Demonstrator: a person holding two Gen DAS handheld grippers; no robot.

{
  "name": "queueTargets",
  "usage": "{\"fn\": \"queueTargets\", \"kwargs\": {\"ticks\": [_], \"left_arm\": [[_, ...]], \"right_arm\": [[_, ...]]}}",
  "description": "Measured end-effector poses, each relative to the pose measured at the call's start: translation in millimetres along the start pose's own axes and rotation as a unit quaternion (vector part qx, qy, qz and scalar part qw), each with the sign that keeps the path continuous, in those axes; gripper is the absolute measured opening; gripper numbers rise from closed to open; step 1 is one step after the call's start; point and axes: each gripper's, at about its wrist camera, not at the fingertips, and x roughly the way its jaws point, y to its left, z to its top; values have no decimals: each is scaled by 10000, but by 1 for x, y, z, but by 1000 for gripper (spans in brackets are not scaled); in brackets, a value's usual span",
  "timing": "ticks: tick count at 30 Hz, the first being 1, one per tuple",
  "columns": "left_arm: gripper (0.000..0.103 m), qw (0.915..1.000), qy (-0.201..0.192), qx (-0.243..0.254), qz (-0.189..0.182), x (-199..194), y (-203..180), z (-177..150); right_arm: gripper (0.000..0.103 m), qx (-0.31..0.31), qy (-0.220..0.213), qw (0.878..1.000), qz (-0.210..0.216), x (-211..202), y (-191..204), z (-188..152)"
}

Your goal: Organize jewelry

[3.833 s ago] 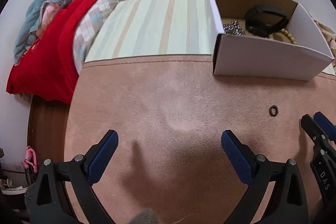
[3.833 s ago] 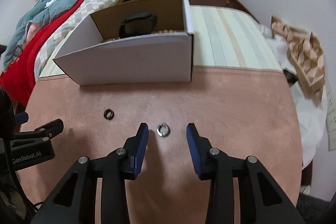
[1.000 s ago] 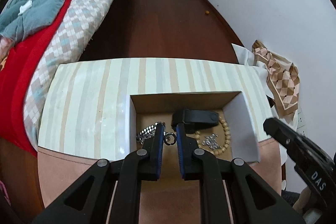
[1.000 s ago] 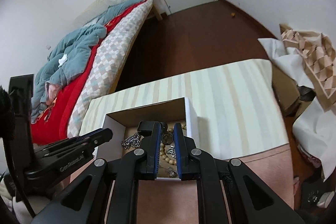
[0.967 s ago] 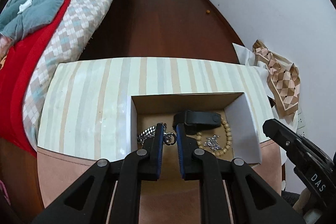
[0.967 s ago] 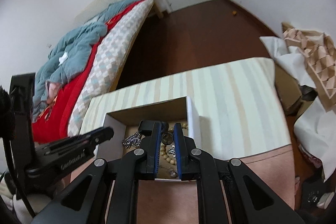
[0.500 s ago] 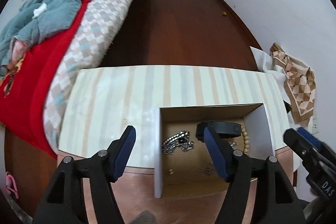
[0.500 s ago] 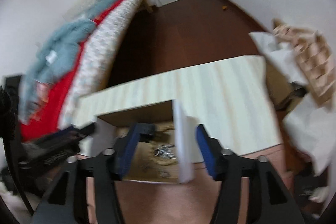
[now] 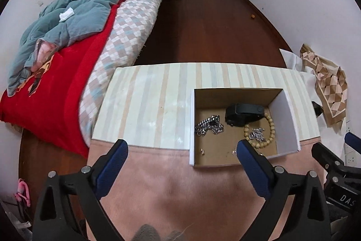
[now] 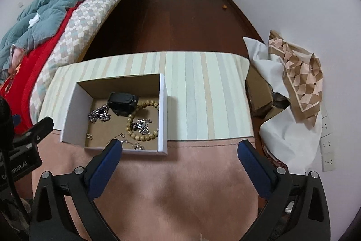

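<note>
Surface: pink suede-like surface (image 9: 180,184) beside a pale striped mat (image 10: 203,94); we see no loose jewelry on either.
Box: open white cardboard box (image 10: 163,105) with brown floor, straddling mat and suede.
Contents: silver chain (image 9: 208,124), black band (image 9: 244,111), wooden bead bracelet (image 10: 144,121), small silver pieces among them.
Left tongs (image 9: 182,159): wide, empty, above the near box edge.
Right tongs (image 10: 180,158): wide, empty.
Progress: we judge the gathering essentially done (nothing visible remains outside).
</note>
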Motion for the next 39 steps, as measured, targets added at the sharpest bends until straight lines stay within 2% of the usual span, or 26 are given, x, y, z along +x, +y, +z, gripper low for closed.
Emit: {"fn": "queueTargets", "kwargs": {"ticks": [7, 15, 21, 30, 39], "left_arm": [[99, 9994, -303, -92, -101, -64, 2, -12], [99, 9953, -944, -185, -83, -172, 6, -33], [99, 9923, -1204, -266, -79, -235, 14, -53], [99, 9900, -1349, -408, -61, -289, 24, -75], [99, 9908, -1301, -381, -34, -301, 26, -85]], "right_arm": [[103, 45, -422, 9991, 9, -73, -4, -13], [103, 69, -1040, 9946, 12, -187, -11, -39], [103, 98, -1438, 9896, 34, -268, -14, -69], [103, -78, -1750, 9845, 91, -346, -5, -104], [103, -76, -1656, 9861, 130, -363, -3, -113]]}}
